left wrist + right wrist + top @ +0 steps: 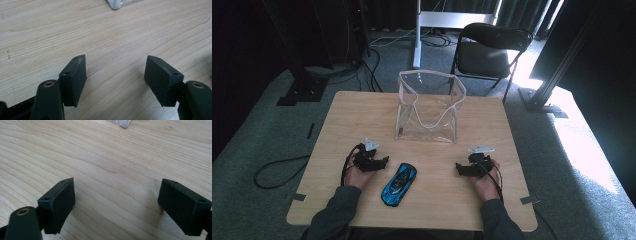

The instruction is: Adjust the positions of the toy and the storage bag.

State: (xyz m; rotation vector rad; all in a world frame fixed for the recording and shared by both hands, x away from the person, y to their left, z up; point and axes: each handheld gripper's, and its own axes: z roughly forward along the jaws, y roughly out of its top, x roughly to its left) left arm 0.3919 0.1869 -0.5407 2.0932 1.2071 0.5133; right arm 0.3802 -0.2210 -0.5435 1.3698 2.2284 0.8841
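The left gripper (373,161) rests on the table (352,110), jaws wide and empty, pointing toward the car (399,184); the car lies just beside it, to its right and a little nearer the person, long axis running from near-left to far-right; the clear bag (430,107) stands open beyond, near the far edge; the right gripper (471,167), also wide and empty, sits well apart from the car; so the left looks better placed to take it.
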